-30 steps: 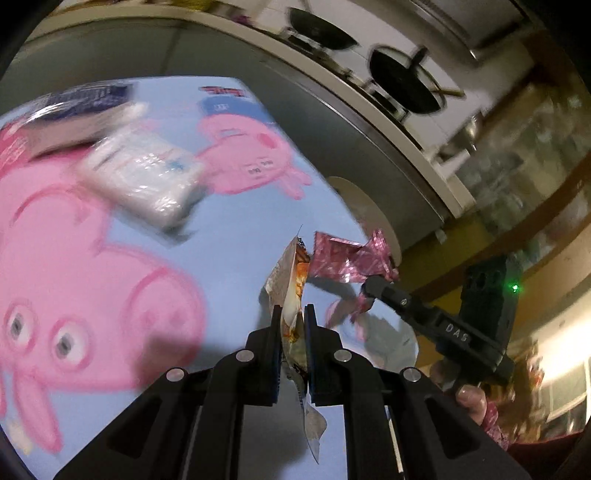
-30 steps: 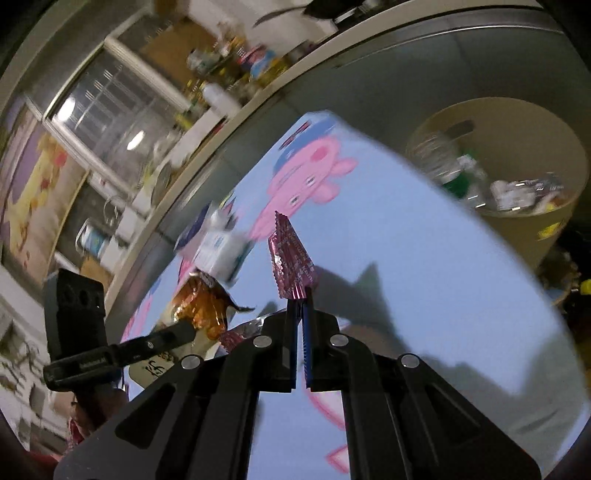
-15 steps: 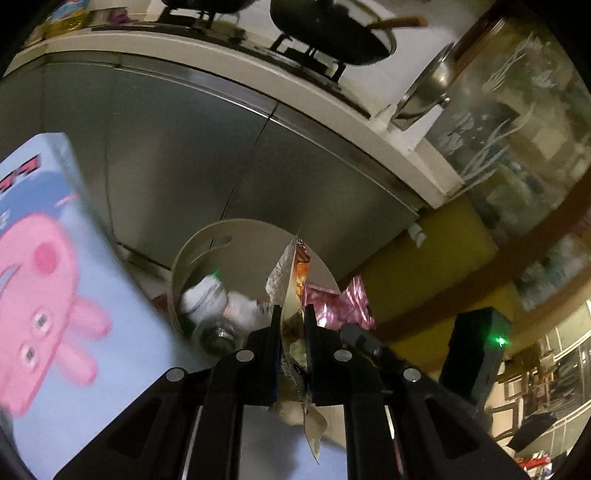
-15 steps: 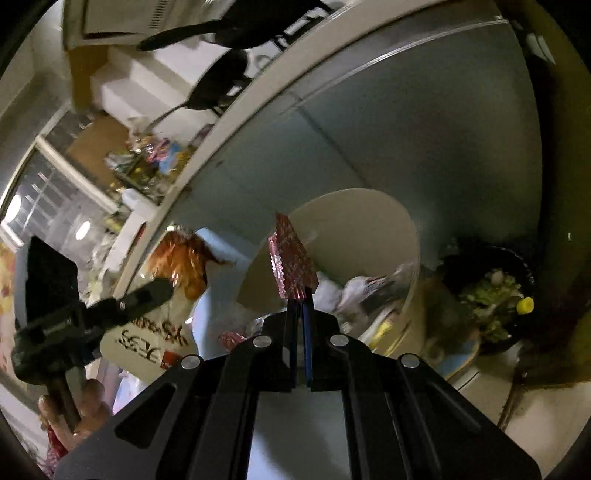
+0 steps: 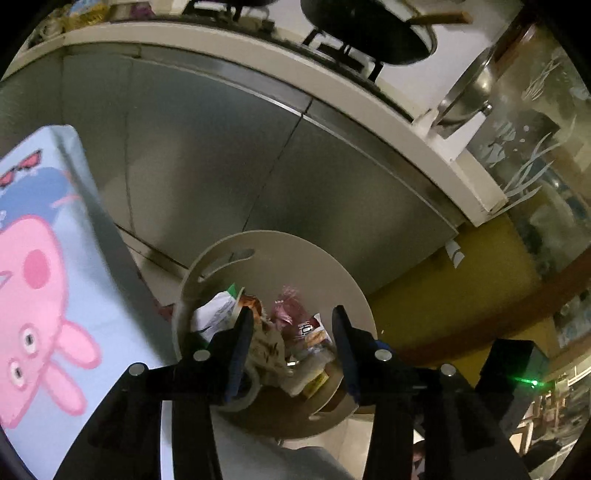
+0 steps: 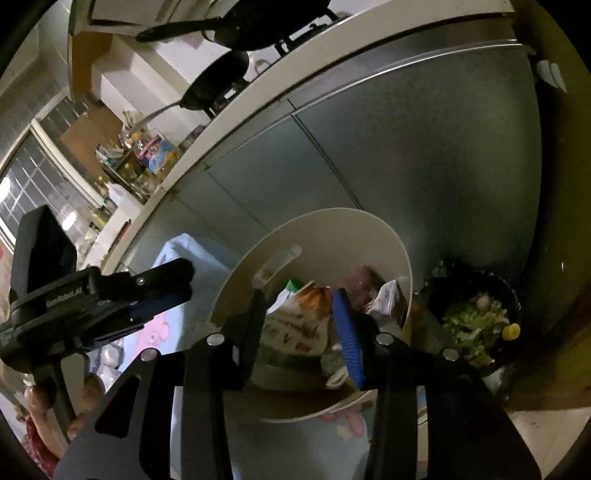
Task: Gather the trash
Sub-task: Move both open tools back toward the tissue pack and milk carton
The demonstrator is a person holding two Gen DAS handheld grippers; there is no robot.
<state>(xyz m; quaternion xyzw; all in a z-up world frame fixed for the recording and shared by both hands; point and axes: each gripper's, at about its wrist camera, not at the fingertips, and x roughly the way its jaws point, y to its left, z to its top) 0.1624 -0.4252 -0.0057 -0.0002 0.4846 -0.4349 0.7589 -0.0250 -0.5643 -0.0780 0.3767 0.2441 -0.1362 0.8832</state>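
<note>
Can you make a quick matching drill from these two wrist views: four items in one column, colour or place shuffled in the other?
Items:
1. waste bin
2. tablecloth
3. dark bin
4. pan

Descriptions:
A. light blue with a pink cartoon pig
B. black, up on the stove
C. beige, round, wrappers inside
D. on the floor, green food scraps inside

Pairs: 1-C, 2-A, 3-D, 4-B

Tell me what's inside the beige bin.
The beige bin holds crumpled wrappers, white paper packaging and an orange snack bag. Deeper layers are covered.
</note>
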